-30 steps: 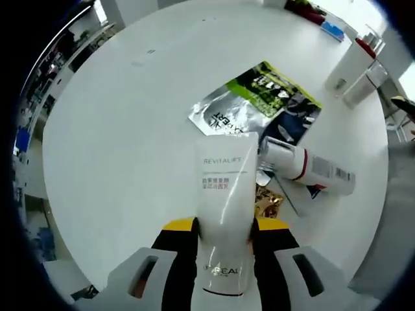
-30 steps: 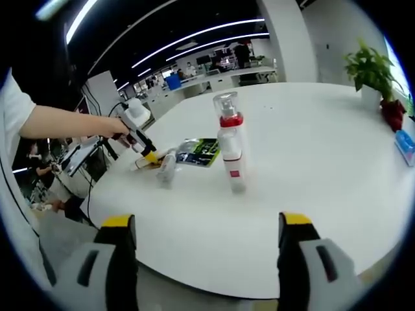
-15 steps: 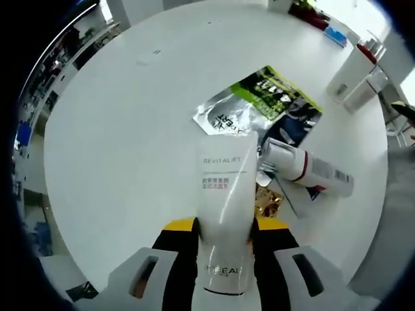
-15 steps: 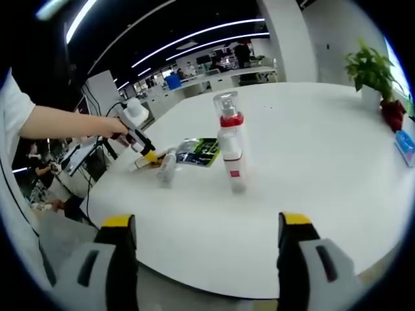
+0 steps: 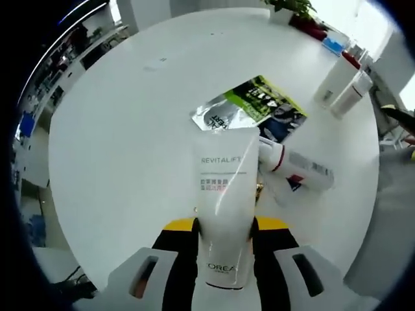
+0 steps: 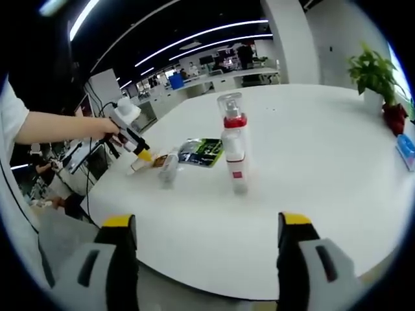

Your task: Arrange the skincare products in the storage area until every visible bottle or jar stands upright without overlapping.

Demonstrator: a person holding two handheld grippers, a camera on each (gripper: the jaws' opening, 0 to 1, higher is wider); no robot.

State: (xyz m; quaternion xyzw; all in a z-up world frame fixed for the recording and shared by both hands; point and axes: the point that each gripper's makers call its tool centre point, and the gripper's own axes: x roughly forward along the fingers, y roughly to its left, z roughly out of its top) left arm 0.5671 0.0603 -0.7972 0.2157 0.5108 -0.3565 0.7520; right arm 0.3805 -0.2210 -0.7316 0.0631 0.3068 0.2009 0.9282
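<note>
1. The left gripper [image 5: 224, 236] is clenching a white tube [image 5: 222, 207] marked REVITALIFT between its jaws, the tube's flat crimped end pointing away from the camera over the white round desk [image 5: 123, 129].
2. Just beyond the tube, a silver and green sachet [image 5: 249, 107] is lying flat on the desk, and a white bottle with a red band [image 5: 295, 170] is lying on its side, partly over the sachet's dark end.
3. Toward the far right edge of the desk in the left gripper view, 2 white bottles [image 5: 340, 87] are standing close together.
4. In the right gripper view, the right gripper [image 6: 204, 243] is hovering with its jaws spread wide apart, grasping nothing, near the desk's edge.
5. In that view, a clear-capped pump bottle with a red collar [image 6: 233, 146] is standing upright on the desk, and a potted plant [image 6: 375, 74] is sitting at the far side.
6. At the left of that view, the person's hand [image 6: 97, 127] is holding the left gripper over the desk by the lying bottle.
</note>
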